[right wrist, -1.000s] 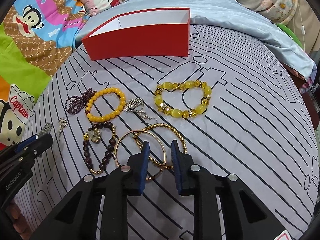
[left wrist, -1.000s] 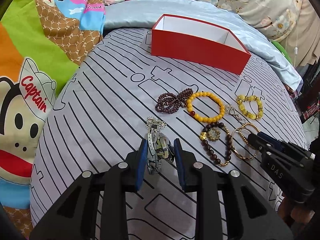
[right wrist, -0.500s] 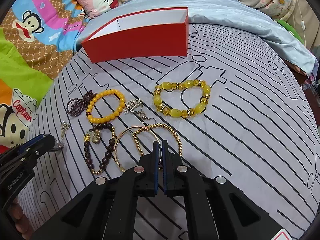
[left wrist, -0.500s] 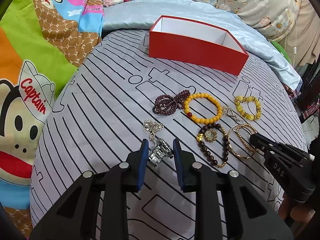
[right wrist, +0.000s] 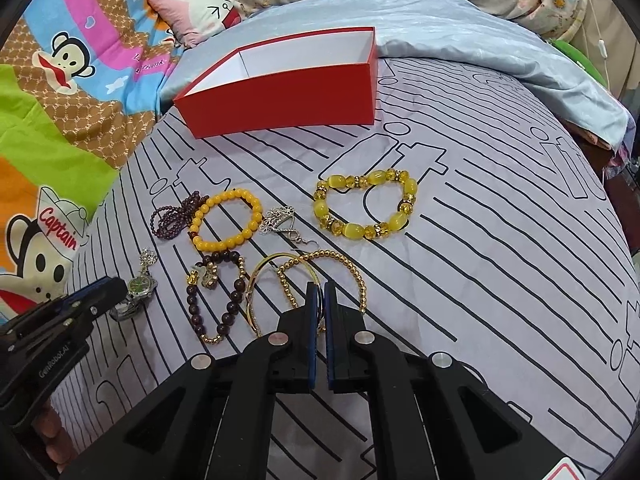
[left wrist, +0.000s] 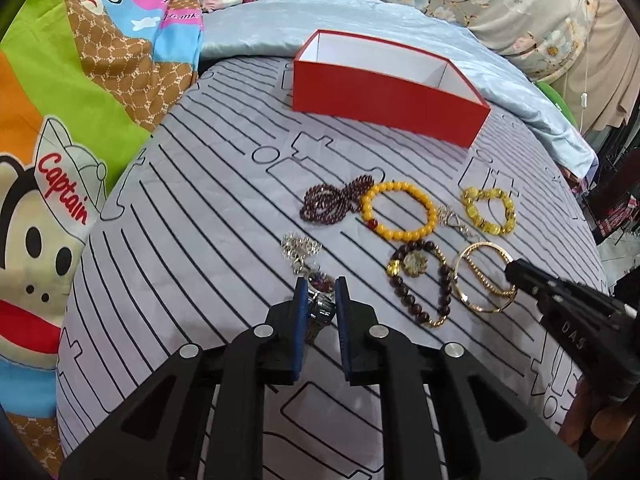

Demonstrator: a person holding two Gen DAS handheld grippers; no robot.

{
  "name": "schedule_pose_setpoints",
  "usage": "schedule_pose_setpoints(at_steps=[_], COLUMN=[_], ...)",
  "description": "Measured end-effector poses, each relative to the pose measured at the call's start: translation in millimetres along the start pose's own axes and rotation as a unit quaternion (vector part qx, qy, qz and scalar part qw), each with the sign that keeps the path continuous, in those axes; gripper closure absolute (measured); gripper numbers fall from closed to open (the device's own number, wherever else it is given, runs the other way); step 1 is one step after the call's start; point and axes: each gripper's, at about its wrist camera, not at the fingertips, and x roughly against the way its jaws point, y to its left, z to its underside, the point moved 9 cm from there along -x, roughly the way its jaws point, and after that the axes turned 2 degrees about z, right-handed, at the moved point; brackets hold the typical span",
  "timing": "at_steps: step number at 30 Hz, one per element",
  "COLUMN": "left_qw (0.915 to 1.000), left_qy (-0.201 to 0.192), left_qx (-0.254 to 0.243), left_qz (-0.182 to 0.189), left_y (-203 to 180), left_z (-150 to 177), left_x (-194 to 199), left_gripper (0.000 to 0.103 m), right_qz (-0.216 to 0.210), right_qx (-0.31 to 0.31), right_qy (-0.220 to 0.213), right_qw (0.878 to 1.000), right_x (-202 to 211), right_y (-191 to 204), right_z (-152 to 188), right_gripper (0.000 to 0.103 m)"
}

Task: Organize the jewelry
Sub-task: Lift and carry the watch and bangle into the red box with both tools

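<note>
An open red box with a white inside stands at the far side of the grey striped bedspread. Several pieces of jewelry lie in front of it. My left gripper is shut on a silver watch that lies on the cloth. My right gripper is shut on the thin gold bangle, which overlaps a gold bead bracelet. An orange bead bracelet, a yellow stone bracelet and a dark brown bead bracelet lie nearby.
A dark purple bead string and a silver flower earring lie among the bracelets. A cartoon monkey blanket lies to the left, a light blue quilt behind the box. The bed edge drops off on the right.
My left gripper has narrowed onto the silver watch, which had dropped lower onto the cloth. My right gripper closed on the gold bangle about half a second ago and stays closed.
</note>
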Motion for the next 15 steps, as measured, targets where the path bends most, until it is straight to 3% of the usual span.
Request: schedule_pose_setpoints(at_steps=[4, 12, 14, 15], left_qw=[0.9999, 0.9992, 0.9994, 0.9995], left_qy=[0.001, 0.007, 0.004, 0.005], left_qx=[-0.006, -0.019, -0.016, -0.015], left_qz=[-0.014, -0.033, -0.030, -0.028], left_y=[1.5, 4.5, 5.4, 5.7], left_z=[7.2, 12.5, 9.7, 8.7], left_x=[-6.4, -25.5, -26.5, -26.9], left_gripper=[0.065, 0.066, 0.079, 0.080], right_qz=[-0.001, -0.002, -0.001, -0.002], right_qx=[-0.001, -0.001, 0.000, 0.000], right_qy=[0.001, 0.003, 0.003, 0.002], right_qw=[1.000, 1.000, 1.000, 1.000], right_x=[0.8, 1.1, 1.3, 1.4], right_y=[0.5, 1.3, 1.6, 1.7], right_z=[1.3, 2.6, 2.7, 2.6], right_gripper=[0.100, 0.100, 0.100, 0.100])
